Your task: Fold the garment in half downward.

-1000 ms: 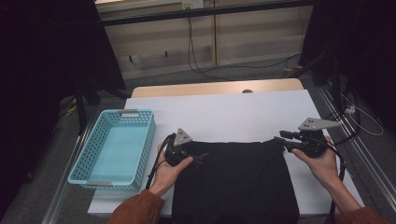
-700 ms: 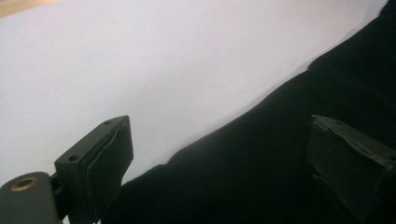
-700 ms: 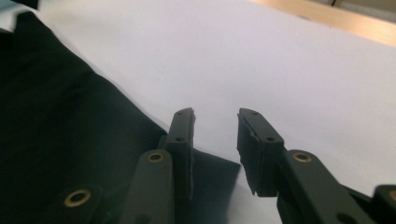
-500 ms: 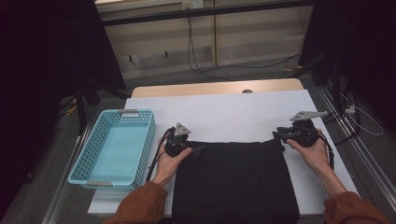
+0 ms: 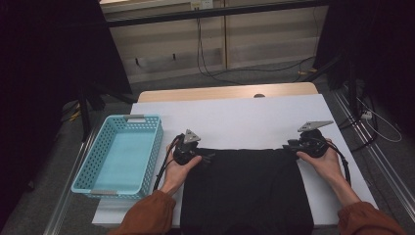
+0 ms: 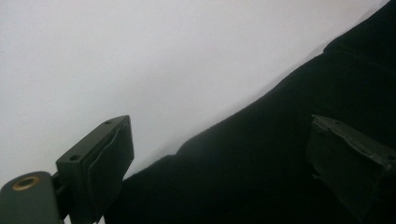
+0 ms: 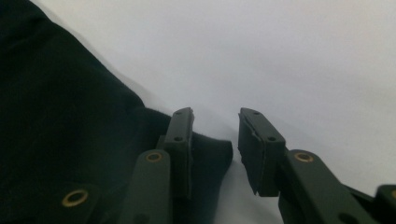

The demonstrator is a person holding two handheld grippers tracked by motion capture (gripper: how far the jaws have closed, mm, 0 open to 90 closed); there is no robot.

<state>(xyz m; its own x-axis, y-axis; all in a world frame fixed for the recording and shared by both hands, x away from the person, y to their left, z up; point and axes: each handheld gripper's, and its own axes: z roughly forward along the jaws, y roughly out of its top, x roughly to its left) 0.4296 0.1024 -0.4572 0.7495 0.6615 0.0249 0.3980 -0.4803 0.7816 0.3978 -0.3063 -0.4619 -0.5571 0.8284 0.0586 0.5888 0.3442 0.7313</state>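
Note:
A black cloth [image 5: 244, 191] lies flat on the white table [image 5: 235, 117], reaching its near edge. My left gripper [image 5: 208, 157] rests at the cloth's far left corner, pointing right. In the left gripper view the left gripper [image 6: 224, 163] stands wide open over the cloth's edge [image 6: 261, 158], one jaw above bare table, the other above cloth. My right gripper [image 5: 289, 146] sits at the far right corner, pointing left. In the right gripper view the right gripper [image 7: 215, 135] is open with a narrow gap, and the cloth's corner [image 7: 212, 149] pokes into it without being pinched.
A light blue perforated basket [image 5: 152, 156] stands empty at the table's left, close to my left hand. Bare white table stretches beyond the cloth to the far edge. Cables and dark stands sit on the floor around the table.
My right hand has moved left and down onto the cloth's far right corner. My left hand has edged slightly farther up the table at the left corner. The cloth lies as before.

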